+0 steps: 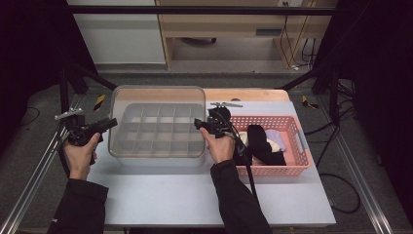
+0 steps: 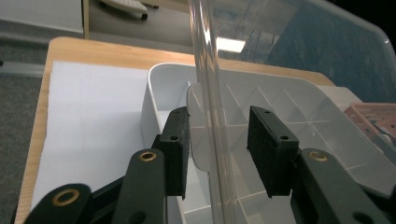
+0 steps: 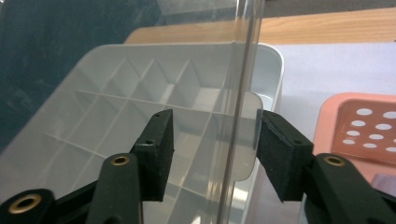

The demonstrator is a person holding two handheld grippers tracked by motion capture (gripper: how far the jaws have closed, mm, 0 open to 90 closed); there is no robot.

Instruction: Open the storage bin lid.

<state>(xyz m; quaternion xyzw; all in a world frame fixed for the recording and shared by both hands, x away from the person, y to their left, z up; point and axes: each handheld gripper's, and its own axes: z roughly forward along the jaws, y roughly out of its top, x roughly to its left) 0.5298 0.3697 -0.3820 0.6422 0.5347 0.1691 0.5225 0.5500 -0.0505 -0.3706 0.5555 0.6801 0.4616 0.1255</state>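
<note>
The right gripper (image 3: 212, 154) brackets the clear lid's edge (image 3: 240, 93) mid-frame, pads not visibly pressing. Behind it sits the white divided box (image 3: 140, 93); a pink basket (image 3: 364, 121) fills the right.

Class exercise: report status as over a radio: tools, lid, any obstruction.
Left tool and right tool: jaws straddle clear lid edges, grip not confirmed. Lid raised over divided box. Pink basket close beside right tool.

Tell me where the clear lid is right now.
In the high view the clear lid is raised over the divided box, left of the pink basket, its side edges between the left gripper and right gripper.
</note>
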